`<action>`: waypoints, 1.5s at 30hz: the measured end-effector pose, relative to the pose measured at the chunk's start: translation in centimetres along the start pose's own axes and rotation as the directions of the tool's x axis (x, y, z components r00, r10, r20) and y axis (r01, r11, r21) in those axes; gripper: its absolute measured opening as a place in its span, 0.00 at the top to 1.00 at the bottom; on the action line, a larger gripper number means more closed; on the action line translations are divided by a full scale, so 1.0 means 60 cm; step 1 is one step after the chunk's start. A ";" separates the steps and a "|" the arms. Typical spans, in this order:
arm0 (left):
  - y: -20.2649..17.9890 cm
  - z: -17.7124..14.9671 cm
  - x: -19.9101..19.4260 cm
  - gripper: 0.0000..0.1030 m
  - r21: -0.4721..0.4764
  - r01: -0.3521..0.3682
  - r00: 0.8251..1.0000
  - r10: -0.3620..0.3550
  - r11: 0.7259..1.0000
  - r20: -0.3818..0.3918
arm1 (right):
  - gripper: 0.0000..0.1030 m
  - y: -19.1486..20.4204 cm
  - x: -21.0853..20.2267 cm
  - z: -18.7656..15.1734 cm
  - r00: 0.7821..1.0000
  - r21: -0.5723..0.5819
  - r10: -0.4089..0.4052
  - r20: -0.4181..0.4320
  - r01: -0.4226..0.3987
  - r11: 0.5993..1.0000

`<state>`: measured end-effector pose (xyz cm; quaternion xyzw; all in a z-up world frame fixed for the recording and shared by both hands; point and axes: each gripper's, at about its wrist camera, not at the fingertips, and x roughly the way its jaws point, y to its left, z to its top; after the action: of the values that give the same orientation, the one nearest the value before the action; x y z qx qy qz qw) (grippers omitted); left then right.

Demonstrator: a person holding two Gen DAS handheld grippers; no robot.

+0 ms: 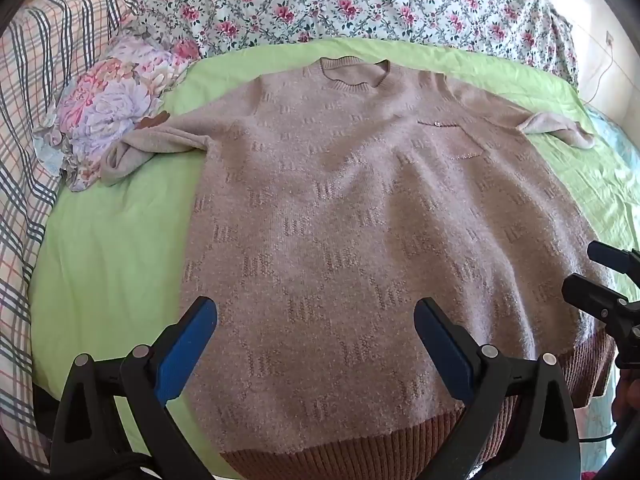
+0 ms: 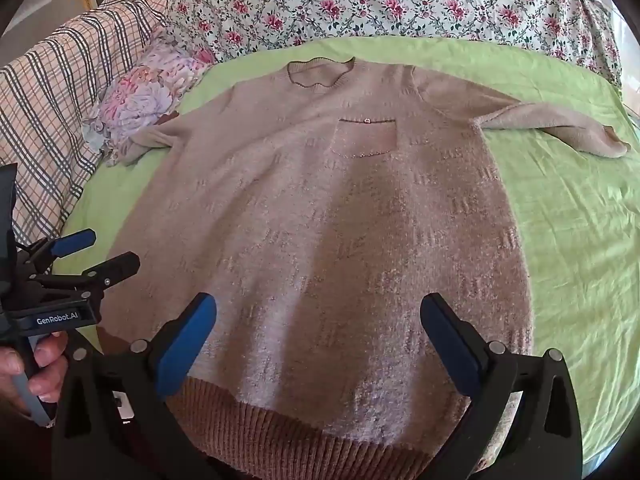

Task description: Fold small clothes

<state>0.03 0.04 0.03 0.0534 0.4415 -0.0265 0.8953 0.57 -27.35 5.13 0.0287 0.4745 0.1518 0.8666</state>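
Note:
A beige-pink knitted sweater (image 1: 340, 208) lies flat, front up, on a green sheet (image 1: 108, 248), collar far, ribbed hem (image 1: 328, 456) near me. It also shows in the right wrist view (image 2: 320, 220), with a chest pocket (image 2: 366, 138). Both sleeves spread sideways, cuffs bunched (image 1: 120, 160) (image 2: 592, 136). My left gripper (image 1: 316, 336) is open above the lower left part of the sweater, holding nothing. My right gripper (image 2: 318, 332) is open above the hem, holding nothing. Each gripper shows at the edge of the other's view (image 1: 608, 280) (image 2: 80, 256).
A floral quilt (image 1: 340, 0) lies bunched behind the collar. A plaid blanket (image 1: 36, 92) runs along the left. A floral pillow or cloth (image 1: 108, 108) touches the left sleeve. A wall with a cable (image 1: 608, 68) is at the far right.

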 end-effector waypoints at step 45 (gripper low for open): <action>-0.011 0.023 0.012 0.04 -0.013 0.066 0.998 -0.066 0.998 0.002 | 0.01 -0.013 0.009 0.018 0.998 -0.001 -0.044 -0.048 0.044 0.999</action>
<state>1.51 -0.81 0.22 0.0329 0.4427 -0.0530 0.8945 1.93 -27.84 5.10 0.0149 0.4956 0.1333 0.8581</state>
